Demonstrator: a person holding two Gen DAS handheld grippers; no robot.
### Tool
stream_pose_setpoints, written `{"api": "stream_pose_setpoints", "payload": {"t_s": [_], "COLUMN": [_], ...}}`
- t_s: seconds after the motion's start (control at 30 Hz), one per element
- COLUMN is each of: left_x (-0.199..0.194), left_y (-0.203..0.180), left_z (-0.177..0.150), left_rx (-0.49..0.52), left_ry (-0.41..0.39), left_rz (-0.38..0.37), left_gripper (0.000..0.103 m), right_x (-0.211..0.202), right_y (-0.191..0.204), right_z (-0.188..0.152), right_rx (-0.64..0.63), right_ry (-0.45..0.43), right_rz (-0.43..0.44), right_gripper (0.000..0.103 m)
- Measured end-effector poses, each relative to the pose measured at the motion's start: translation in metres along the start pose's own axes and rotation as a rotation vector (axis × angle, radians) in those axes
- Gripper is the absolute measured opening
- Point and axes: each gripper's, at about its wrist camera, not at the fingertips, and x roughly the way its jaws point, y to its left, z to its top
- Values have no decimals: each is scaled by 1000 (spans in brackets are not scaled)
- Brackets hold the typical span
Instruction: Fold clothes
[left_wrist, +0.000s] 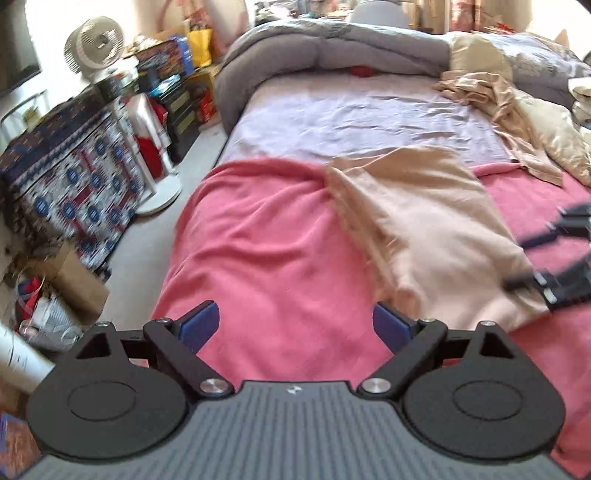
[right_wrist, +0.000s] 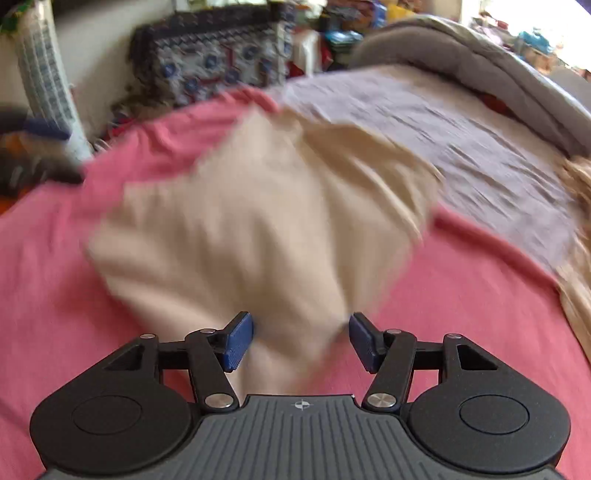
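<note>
beige garment (right_wrist: 236, 236) motion-blurred, edges unclear; right claw (right_wrist: 301, 341) parted above it

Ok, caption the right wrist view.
Open right tongs over a beige garment on the pink blanket.

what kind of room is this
Most likely a lived-in bedroom. A bed fills the view, with a pink blanket and a bunched grey duvet at its far end. A beige garment lies on the blanket, and a fan and stacked boxes crowd the floor beside it.
</note>
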Motion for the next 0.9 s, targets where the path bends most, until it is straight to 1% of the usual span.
{"api": "stream_pose_setpoints", "payload": {"t_s": [0.03,0.07,0.1,0.17,0.27,0.3,0.4,0.43,0.47,0.53,0.57,0.6,0.63,0.67,0.7,0.73,0.77,0.8,0.83,0.9], "left_x": [4,9,12,15,12,10,6,5,5,8,13,19,24,28,32,36,40,44,49,52], "left_y": [-7,-16,-27,-46,-74,-82,-100,-105,-110,-119,-121,-123,-122,-120,-114,-109,-104,-100,-95,-85], "left_z": [3,5,6,5,-4,-8,-20,-24,-28,-37,-41,-44,-46,-45,-41,-35,-30,-26,-21,-15], "left_rx": [25,59,104,215,404,470,626,673,715,786,821,858,878,869,834,787,744,709,677,625], "left_ry": [-7,-16,-26,-43,-67,-69,-66,-64,-61,-56,-47,-38,-35,-33,-24,-10,-1,8,22,40], "left_rz": [-7,-12,-17,-45,-132,-172,-263,-287,-303,-311,-300,-274,-249,-242,-248,-235,-199,-151,-119,-117], "left_gripper": [92,92,92,92,92,92,92,92,92,92,92,92,93,94,94,94,94,94,94,94], "right_x": [-8,-16,-21,-30,-44,-41,-38,-31,-25,-13,-9,-6,-3,-1,2,5,7,8,8,9], "right_y": [-3,-4,8,31,65,67,84,88,92,95,95,93,91,89,87,85,83,84,85,88], "right_z": [-7,-14,-24,-44,-74,-81,-95,-97,-98,-99,-97,-95,-92,-89,-87,-85,-82,-80,-79,-86], "right_rx": [29,35,-95,-357,-742,-808,-941,-963,-984,-1007,-1012,-1019,-1025,-1024,-1025,-1030,-1029,-1019,-1018,-1082], "right_ry": [2,0,-31,-94,-186,-200,-265,-295,-324,-381,-416,-429,-442,-445,-447,-447,-442,-434,-432,-458], "right_rz": [-14,-32,-74,-157,-269,-233,-190,-216,-244,-306,-326,-341,-357,-374,-403,-434,-453,-451,-439,-424], "right_gripper": [59,61,63,73,74,74,76,80,87,92,96,96,97,97,97,97,97,97,97,96]}}
